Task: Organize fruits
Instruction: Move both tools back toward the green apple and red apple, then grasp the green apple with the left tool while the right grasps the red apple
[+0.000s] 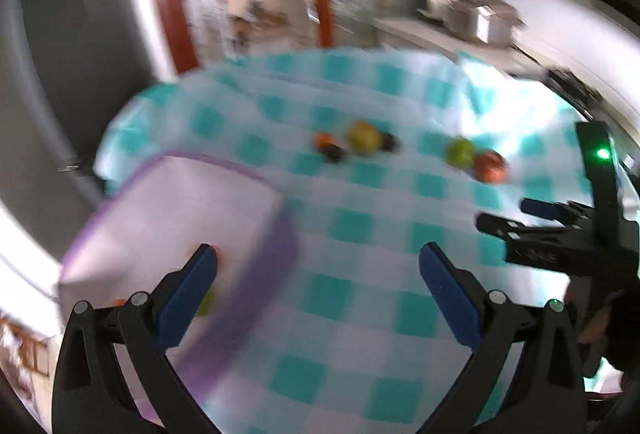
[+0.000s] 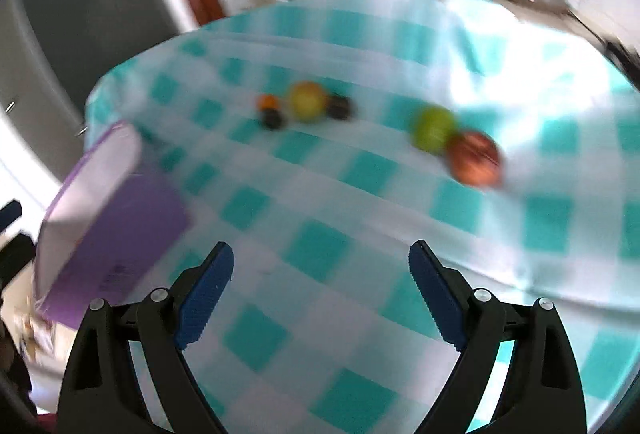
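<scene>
Beyond the purple box [image 2: 116, 218], out on the checked cloth [image 2: 320, 246] of the worktop, the loose fruit lies in two clumps: a yellow fruit [image 2: 307, 101] with a small orange one [image 2: 267, 102] and two dark ones touching it, and farther from the box a green fruit [image 2: 434, 128] touching a red one [image 2: 475, 159]. Blur hides what kinds they are. The box sits at the worktop's near edge, likely as the collecting bin; the left view shows hints of orange and green already inside it [image 1: 206, 302], half hidden by a finger. The left gripper [image 1: 318, 266] hangs spread wide and empty over the box's rim, perhaps just after a drop. The right gripper [image 2: 320, 266] is also wide apart and empty, well short of the fruit, aimed toward them, probably for the next pick.
</scene>
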The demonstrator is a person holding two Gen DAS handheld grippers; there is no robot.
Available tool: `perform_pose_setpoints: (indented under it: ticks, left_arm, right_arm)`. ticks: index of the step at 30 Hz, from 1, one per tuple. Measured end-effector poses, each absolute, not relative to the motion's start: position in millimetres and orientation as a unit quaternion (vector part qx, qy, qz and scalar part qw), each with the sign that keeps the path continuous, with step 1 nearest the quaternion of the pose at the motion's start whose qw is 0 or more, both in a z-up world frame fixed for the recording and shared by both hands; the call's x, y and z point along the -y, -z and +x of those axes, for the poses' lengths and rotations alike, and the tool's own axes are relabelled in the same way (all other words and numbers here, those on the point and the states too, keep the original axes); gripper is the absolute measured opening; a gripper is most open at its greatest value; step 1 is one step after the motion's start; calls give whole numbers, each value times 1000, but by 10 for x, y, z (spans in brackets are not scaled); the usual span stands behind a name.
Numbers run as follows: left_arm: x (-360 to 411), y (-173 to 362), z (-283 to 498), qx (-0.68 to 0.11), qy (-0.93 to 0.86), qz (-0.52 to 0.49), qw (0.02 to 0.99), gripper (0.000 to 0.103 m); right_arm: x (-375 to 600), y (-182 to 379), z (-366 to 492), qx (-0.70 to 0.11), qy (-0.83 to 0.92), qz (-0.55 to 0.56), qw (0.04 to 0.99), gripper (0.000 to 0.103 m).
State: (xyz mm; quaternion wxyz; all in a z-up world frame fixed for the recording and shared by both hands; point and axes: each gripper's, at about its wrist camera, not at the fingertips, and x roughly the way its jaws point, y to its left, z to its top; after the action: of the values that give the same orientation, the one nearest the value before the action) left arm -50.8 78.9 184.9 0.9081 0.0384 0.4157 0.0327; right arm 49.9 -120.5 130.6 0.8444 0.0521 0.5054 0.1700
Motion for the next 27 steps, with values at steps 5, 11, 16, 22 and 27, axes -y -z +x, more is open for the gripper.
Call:
perform_pose_setpoints:
  ticks: [5,11,16,22,27]
  left_arm:
    - [-374,-1494,-142,-468,35,25,883,101]
    - [-255,-1033,216,-518,82,14,851,101]
    - [-259,-816,581,-533,99,13,840,101]
    - [-397,-515,973,-557,99,-5,824,101]
    - [-394,-351,1340,-563,102,-27,820,101]
  right_arm:
    - [1733,-975,521,-533,-106,67,837,87]
    - [1973,-695,797,-552,-63,47,830,87]
    - [1947,-536,1228,-563,-36,17,826,87]
    - [1722,-260,1773,-571,-16,-40,820,87]
    - [1588,-85,2022,-563,-20,-87,821,87]
